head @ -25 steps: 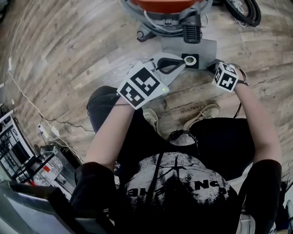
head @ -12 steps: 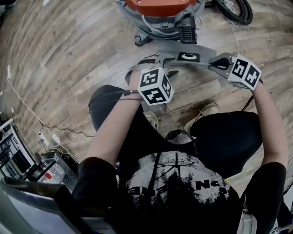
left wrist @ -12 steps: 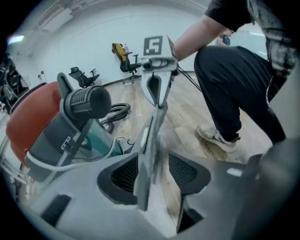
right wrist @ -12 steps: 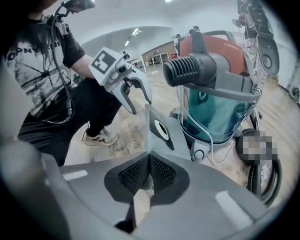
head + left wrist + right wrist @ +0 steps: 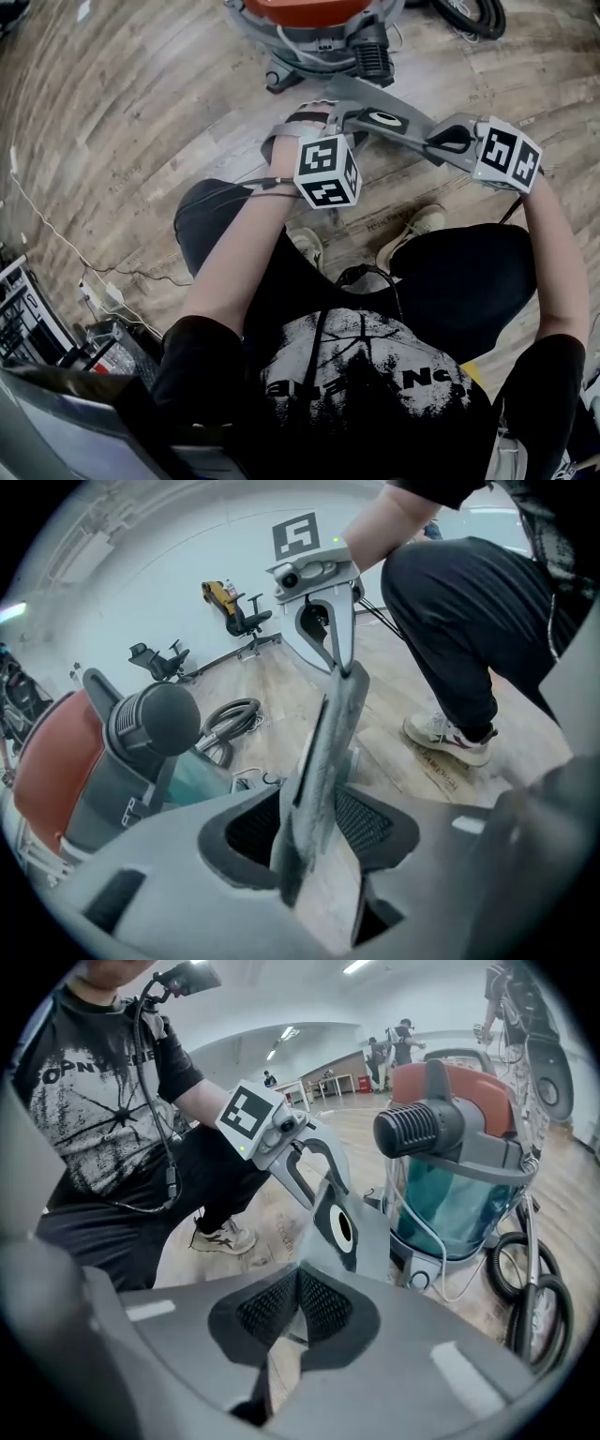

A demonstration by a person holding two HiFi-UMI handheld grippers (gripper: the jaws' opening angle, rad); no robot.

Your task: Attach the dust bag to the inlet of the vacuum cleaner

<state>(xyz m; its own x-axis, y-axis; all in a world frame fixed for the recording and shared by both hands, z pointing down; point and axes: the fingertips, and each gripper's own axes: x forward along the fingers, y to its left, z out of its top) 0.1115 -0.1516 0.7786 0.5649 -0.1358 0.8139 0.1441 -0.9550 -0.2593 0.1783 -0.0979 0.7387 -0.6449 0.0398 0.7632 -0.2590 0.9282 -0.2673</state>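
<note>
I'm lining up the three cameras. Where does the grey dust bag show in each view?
Head view: the dust bag is upper centre, a flat strip just below the vacuum cleaner.
Left gripper view: centre, the bag edge-on, rising from the bottom.
Right gripper view: centre, its round opening facing the camera.
Shared landmark: the red-topped vacuum cleaner.

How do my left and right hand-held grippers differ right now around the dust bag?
The left hand-held gripper has just been opening its jaws, which stand apart with the dust bag between them; the right hand-held gripper is shut on it. In the head view, left is at the bag's left end, right at its right end. Both face the same bag.
</note>
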